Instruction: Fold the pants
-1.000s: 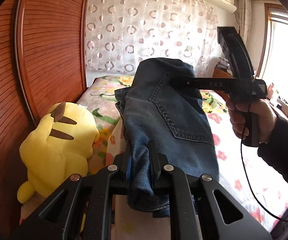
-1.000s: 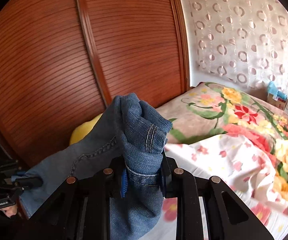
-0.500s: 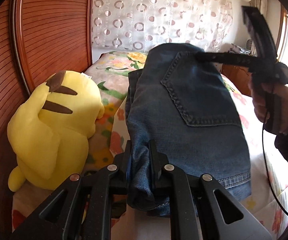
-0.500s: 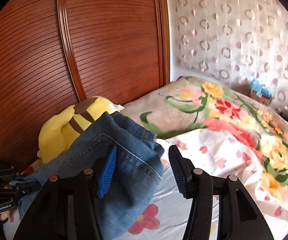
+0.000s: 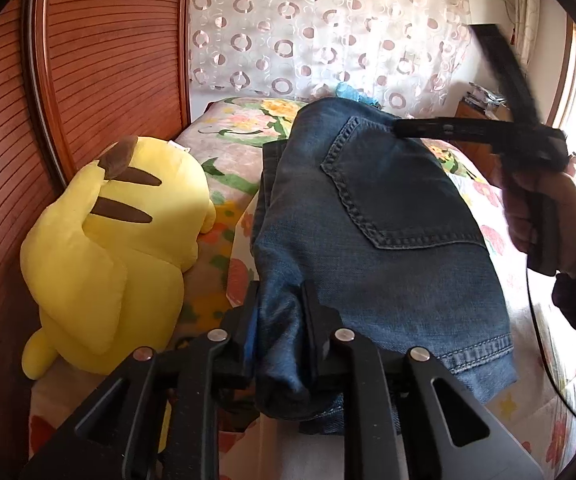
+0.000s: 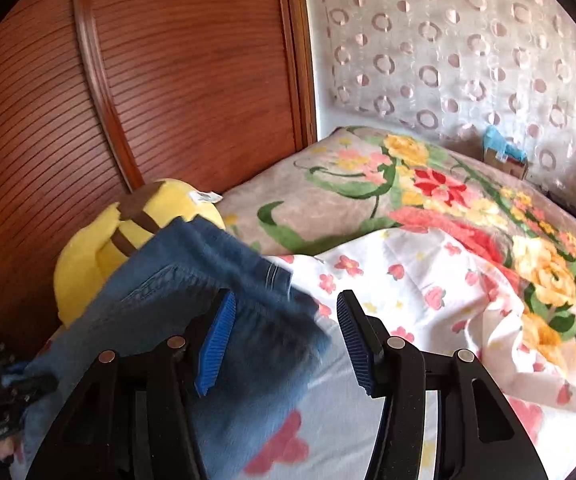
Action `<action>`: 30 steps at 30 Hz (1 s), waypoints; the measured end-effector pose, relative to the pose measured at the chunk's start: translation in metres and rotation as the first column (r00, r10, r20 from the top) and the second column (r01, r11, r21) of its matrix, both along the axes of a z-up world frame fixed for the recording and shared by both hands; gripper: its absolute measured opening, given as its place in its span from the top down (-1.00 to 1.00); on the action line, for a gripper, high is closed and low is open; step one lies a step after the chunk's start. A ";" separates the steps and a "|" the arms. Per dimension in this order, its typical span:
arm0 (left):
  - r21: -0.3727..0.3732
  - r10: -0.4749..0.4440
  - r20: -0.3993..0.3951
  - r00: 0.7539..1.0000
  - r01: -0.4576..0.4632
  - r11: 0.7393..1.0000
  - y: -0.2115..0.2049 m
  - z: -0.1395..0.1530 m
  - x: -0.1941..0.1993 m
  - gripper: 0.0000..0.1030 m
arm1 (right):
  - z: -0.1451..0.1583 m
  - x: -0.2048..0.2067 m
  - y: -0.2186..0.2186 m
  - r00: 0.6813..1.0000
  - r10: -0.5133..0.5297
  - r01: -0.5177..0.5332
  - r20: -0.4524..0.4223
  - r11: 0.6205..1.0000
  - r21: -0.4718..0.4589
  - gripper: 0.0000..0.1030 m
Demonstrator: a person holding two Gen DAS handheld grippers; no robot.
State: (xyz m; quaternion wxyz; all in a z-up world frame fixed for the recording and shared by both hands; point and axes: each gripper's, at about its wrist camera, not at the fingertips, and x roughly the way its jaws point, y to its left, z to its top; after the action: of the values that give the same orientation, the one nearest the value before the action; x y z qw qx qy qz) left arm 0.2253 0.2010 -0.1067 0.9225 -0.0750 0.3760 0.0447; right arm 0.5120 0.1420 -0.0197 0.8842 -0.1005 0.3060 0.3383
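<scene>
Left gripper (image 5: 279, 320): sitting nearest the left wrist camera, its jaws are opening at this moment, though both fingers are pressing a bunched fold of denim between them.

Pants (image 5: 368, 232): blue jeans are lying folded on the bed, a stitched back pocket facing up, the hem edge running along the near right side (the cloth is spreading away from the left gripper toward the curtain).

Right gripper (image 6: 283, 336): its jaws are standing apart with blue ribbed pads (image 6: 217, 340) showing; the pants' far corner is lying under and beside the left pad, apparently not pinched, though blur is making the edge hard to read.

Hand (image 5: 548, 216): seen from the left wrist camera, a hand in a dark sleeve is gripping the right gripper's handle, just beyond the pants' right edge.

Plush toy (image 5: 115, 240): a yellow toy with brown stripes is sitting just left of the pants, against the wooden panel.

Bed (image 6: 448, 288): a white floral sheet is lying under the pants, and a brighter flowered blanket is covering the far part.

Wooden panel (image 6: 167, 80): reddish ribbed wood is standing along the bed's left side.

Curtain (image 5: 320, 36): white fabric patterned with rings is hanging behind the bed's far end.
</scene>
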 end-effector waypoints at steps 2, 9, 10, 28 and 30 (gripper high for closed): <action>0.013 0.011 0.006 1.000 -0.011 1.000 0.000 0.006 -0.002 0.58 | 0.006 -0.027 -0.015 1.000 0.009 -0.009 0.030 1.000 0.013 -0.06; 0.105 0.030 0.067 0.997 -0.037 0.994 -0.016 0.037 -0.019 0.35 | 0.019 -0.112 -0.087 0.997 -0.001 -0.004 0.077 0.998 0.068 -0.06; 0.115 0.031 0.080 0.996 -0.040 0.993 -0.019 0.043 -0.023 0.29 | 0.020 -0.122 -0.097 0.997 -0.008 0.003 0.076 0.997 0.071 -0.06; 0.125 -0.121 0.211 0.970 0.096 0.988 -0.107 0.099 -0.058 -0.74 | 0.046 -0.281 -0.224 0.977 -0.164 0.145 0.137 0.980 0.138 -0.07; 0.128 -0.125 0.232 0.965 0.097 0.987 -0.118 0.103 -0.061 -0.75 | 0.048 -0.290 -0.234 0.973 -0.178 0.158 0.143 0.977 0.143 -0.07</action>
State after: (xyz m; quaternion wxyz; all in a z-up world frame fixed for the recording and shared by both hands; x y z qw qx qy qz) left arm 0.1642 0.0825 -0.0040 0.9649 -0.0054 0.2625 0.0051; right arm 0.2218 -0.0918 0.0284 0.9355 -0.0422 0.2209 0.2724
